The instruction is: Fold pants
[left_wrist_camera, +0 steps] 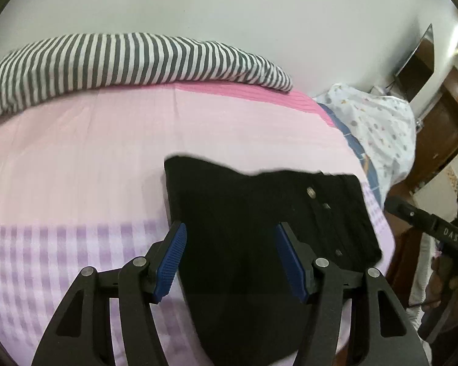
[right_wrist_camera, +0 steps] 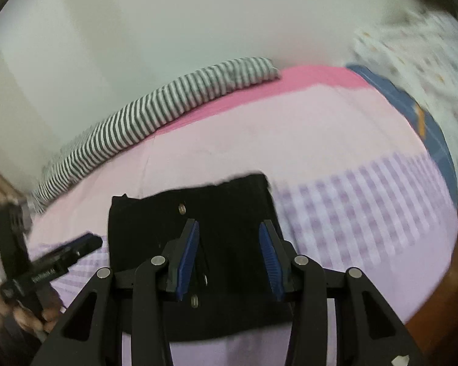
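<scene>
Black pants (left_wrist_camera: 244, 213) lie folded into a compact block on the pink bed sheet (left_wrist_camera: 91, 152), waistband with metal buttons toward the bed's right edge. My left gripper (left_wrist_camera: 230, 231) is open and empty, hovering over the pants' near part. In the right wrist view the pants (right_wrist_camera: 155, 225) lie just ahead, and my right gripper (right_wrist_camera: 229, 231) is open and empty above them. The left gripper also shows at the left of the right wrist view (right_wrist_camera: 85, 242). The right gripper's body shows at the right edge of the left wrist view (left_wrist_camera: 427, 222).
A grey-and-white striped blanket (left_wrist_camera: 122, 58) lies along the far side of the bed against the wall. A white patterned pillow (left_wrist_camera: 381, 128) and blue fabric (right_wrist_camera: 424, 122) sit at the bed's right end. Brown wooden furniture (left_wrist_camera: 442, 128) stands beyond.
</scene>
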Available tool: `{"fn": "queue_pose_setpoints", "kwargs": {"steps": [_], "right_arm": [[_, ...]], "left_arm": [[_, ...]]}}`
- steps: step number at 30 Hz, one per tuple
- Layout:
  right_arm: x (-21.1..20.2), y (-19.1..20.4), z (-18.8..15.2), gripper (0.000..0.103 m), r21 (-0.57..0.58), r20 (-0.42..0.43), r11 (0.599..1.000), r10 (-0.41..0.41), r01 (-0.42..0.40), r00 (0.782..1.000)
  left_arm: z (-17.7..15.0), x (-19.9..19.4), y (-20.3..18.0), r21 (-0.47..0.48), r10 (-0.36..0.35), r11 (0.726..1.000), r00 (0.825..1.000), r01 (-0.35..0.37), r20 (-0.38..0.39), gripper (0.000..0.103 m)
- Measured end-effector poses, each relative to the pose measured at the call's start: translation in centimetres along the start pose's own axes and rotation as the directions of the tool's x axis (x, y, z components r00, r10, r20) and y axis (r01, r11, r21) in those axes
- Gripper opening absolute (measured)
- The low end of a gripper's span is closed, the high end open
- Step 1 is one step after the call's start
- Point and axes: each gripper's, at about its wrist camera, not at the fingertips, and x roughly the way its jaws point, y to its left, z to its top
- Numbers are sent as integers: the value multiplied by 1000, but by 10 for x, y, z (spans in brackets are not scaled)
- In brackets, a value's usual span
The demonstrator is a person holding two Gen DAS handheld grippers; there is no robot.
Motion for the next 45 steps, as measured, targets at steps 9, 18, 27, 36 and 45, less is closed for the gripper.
{"fn": "queue_pose_setpoints", "kwargs": {"steps": [9, 18, 27, 36, 45], "right_arm": [[70, -4, -6, 36, -95, -74, 975, -208, 201, 975], [74, -18, -14, 39, -51, -103, 986, -163, 158, 981], [60, -37, -32, 51, -10, -132, 995, -98, 98, 986], [50, -44, -42, 55, -28, -152, 999, -32, 28, 988], [66, -77, -36, 55, 95, -252, 976, 216, -198, 943]], "left_arm": [[9, 70, 18, 8, 117, 993, 985, -117, -129, 61], [2, 74, 13, 11, 134, 991, 984, -134, -118, 63], [-21, 48, -7, 70, 187, 981, 975, -180, -121, 63], [-44, 41, -20, 83, 206, 977, 968, -196, -142, 63], [-48, 40, -3, -38, 104, 993, 974, -114, -200, 63]]}}
